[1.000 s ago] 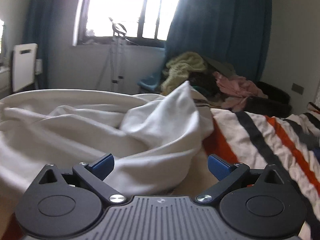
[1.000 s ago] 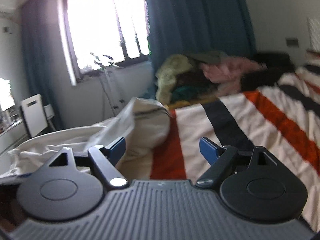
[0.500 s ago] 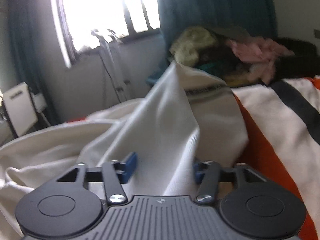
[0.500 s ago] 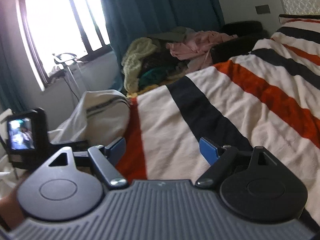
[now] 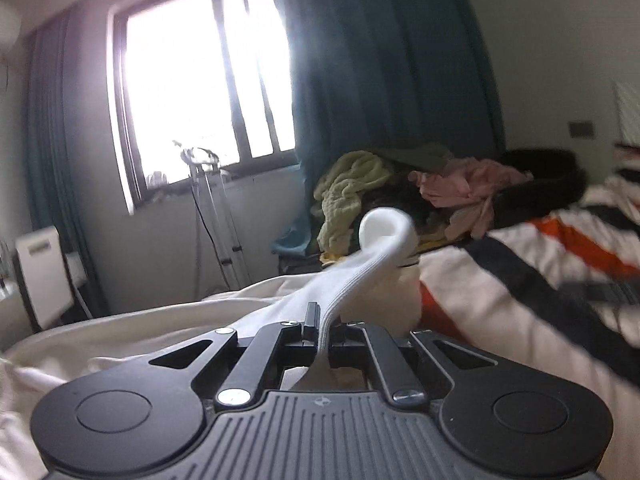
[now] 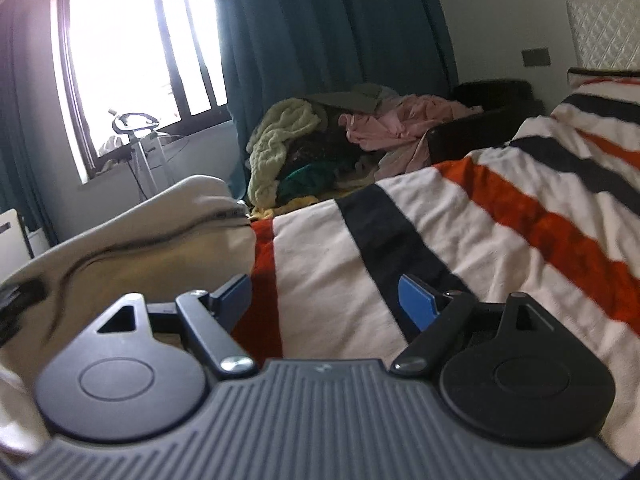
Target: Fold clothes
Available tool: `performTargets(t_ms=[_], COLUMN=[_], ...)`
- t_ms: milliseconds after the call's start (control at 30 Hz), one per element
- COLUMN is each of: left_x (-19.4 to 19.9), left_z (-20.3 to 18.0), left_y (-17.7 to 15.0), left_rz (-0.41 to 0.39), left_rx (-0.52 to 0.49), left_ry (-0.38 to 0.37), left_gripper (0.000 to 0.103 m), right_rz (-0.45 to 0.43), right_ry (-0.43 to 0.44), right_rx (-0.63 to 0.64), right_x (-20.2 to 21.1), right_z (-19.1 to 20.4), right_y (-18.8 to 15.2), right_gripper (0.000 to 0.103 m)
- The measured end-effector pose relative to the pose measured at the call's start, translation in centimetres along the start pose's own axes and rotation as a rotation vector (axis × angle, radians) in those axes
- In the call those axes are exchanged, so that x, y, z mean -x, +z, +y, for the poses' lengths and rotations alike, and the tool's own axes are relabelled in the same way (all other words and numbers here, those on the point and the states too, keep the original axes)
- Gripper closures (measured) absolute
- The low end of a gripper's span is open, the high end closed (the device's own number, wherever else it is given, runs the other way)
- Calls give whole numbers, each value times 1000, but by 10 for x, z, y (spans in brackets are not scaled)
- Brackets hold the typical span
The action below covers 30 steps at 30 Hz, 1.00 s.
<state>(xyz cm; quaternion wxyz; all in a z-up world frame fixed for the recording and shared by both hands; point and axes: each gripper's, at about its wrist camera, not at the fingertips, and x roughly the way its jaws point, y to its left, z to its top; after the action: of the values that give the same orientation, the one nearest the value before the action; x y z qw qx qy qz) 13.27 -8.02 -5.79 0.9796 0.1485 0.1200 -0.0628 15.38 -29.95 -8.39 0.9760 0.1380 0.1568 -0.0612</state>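
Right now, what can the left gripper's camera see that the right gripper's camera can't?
Only the left wrist view shows the left gripper shut on a pinched fold of the white garment, and a white radiator in full.

Only the right wrist view shows the right gripper open with nothing between its jaws, and the quilted white headboard.

Both show the window, teal curtain, pile of unfolded clothes and striped blanket.

blurred — striped blanket (image 5: pixel 540 280) | cut off — white garment (image 5: pixel 120 344)
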Motion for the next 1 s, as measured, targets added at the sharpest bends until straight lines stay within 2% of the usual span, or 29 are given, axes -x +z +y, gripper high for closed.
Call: performTargets(t_ms=[67,200,300,500,567,667,767,800,833,933,1000], left_x=[36,75,77,73,73,71,79,81,82,84,81], left_z=[8,26,37,64,68,66,65,66,66,69,72], left_y=[-16,-61,-83,-83,-82,-77,-74,-72,-71,-68,-71], left_rz=[21,155,255,296,315,321,298,287,276,259,268], left_rx=[12,134,244,388,398,405,423,430,434,455,475], left_ry=[-30,-73,-98,-152,-171,-190,-222,-229,-229,-239,-240], left_gripper=[101,100,99,92,87,68,42,29,22,20,20], right_rz=[-17,0,59,211,245,309,359,371,394,508,559], right_ry=[-8,11,37,170,187,220,206,194,190,213,186], right_rx=[36,60,49,-91,-130,-275,-387,-402,-416,-438,-440], right_x=[9,25,35,54,58,51,40,36,30,0,-25], right_z=[5,11,12,0,-4,-17,-28,-29,-29,-22,-18], right_y=[2,5,8,4,1,-5,-12,-15,-18,-28,-31], right_gripper=[20,20,20,20,20,20,22,23,25,30,30])
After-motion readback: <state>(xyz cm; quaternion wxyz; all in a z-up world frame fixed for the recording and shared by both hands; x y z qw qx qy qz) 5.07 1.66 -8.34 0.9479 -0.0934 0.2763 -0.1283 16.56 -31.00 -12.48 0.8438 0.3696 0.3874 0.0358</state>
